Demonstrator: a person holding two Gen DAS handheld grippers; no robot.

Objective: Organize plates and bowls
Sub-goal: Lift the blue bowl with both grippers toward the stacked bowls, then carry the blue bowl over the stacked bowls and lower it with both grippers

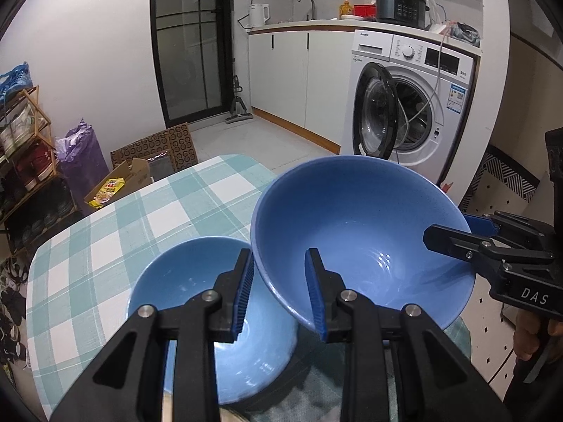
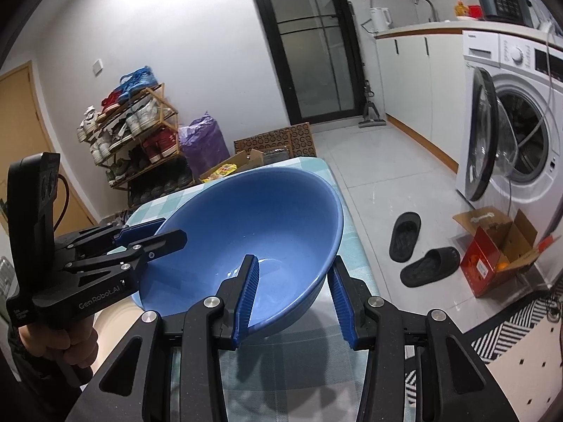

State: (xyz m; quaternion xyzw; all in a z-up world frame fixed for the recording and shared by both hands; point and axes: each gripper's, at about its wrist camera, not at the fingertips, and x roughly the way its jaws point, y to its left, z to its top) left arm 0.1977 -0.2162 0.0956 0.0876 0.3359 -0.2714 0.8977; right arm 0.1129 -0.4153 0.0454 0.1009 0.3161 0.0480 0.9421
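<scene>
A large blue bowl (image 1: 352, 218) (image 2: 246, 218) hangs tilted above the checked table (image 1: 105, 239) (image 2: 352, 246), held by both grippers. My left gripper (image 1: 281, 295) (image 2: 165, 231) is shut on the bowl's rim, one finger inside and one outside the wall. My right gripper (image 2: 292, 299) (image 1: 454, 228) clamps the opposite side of the rim the same way. A smaller blue bowl (image 1: 190, 281) sits upright on the table below and to the left of the large one, partly hidden behind my left fingers.
A washing machine (image 1: 404, 105) (image 2: 520, 133) with its door open stands to the right. Black slippers (image 2: 404, 235) and an open cardboard box (image 2: 492, 249) lie on the floor beside the table. A shoe rack (image 2: 133, 133) and boxes (image 1: 116, 186) stand beyond the table's far edge.
</scene>
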